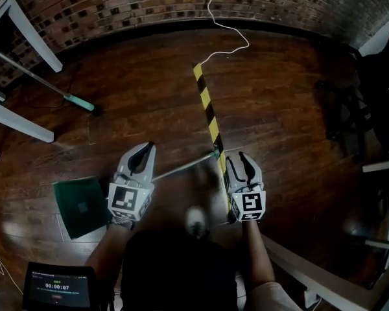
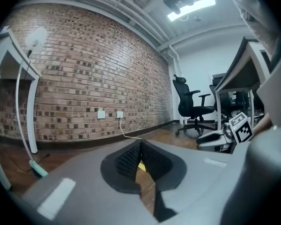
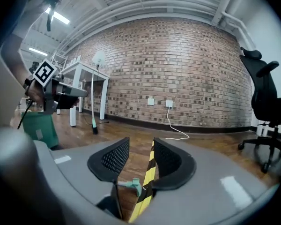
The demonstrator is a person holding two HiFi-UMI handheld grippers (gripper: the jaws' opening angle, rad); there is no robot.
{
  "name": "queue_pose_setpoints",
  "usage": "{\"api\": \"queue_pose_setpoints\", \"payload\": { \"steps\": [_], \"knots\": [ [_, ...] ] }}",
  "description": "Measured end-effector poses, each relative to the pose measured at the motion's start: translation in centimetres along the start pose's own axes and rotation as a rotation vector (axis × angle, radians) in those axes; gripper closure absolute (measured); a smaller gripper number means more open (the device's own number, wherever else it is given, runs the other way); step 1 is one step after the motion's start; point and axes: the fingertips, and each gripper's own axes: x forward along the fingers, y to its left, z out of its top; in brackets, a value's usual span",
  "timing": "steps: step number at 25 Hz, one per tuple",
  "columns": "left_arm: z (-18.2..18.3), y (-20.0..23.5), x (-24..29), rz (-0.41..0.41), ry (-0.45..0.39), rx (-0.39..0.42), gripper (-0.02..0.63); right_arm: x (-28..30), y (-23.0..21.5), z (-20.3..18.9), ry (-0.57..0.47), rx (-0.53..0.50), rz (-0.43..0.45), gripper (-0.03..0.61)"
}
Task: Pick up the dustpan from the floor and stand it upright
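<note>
Dustpan (image 1: pixel 82 205) flat on floor (image 1: pixel 279 109), pan just left of left hand-held gripper (image 1: pixel 144 150), whose jaws meet with nothing between. Handle (image 1: pixel 181 166) runs right and away. Its tip lies just below right hand-held gripper (image 1: pixel 238 157), jaws apart, empty. Right nearer handle end, left nearer pan. Beyond: striped tape (image 1: pixel 206 105), brick wall (image 1: pixel 117 5).

The place was an office with an industrial look. A long brick wall (image 3: pixel 178 69) rose above a dark wooden floor (image 1: pixel 279 96), with wall sockets (image 3: pixel 169 103) and a white cable (image 3: pixel 169 116) plugged in. Black swivel chairs (image 2: pixel 189 104) and white benches (image 3: pixel 86 70) stood about. Strip lights (image 2: pixel 191 8) hung among bare ceiling pipes (image 3: pixel 178 6), and yellow-and-black tape (image 1: pixel 207 109) marked the floor.
</note>
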Motion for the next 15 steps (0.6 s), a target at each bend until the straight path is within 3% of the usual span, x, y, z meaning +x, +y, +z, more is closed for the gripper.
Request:
{"api": "queue_pose_setpoints", "payload": {
  "steps": [5,10,15],
  "knots": [
    [-5.4,-1.2,2.7,-0.027,0.018,-0.009,0.612,3.6,0.7,-7.7,0.021,-0.103,0.084,0.373],
    [-7.6,-2.0,4.3,-0.065,0.030,-0.004,0.612,6.8,0.4,-14.7,0.101,-0.127,0.092,0.364],
    [-8.5,-2.8,4.4,-0.075,0.065,-0.008,0.612,8.5,0.1,-19.3,0.162,-0.147,0.089,0.371]
  ]
}}
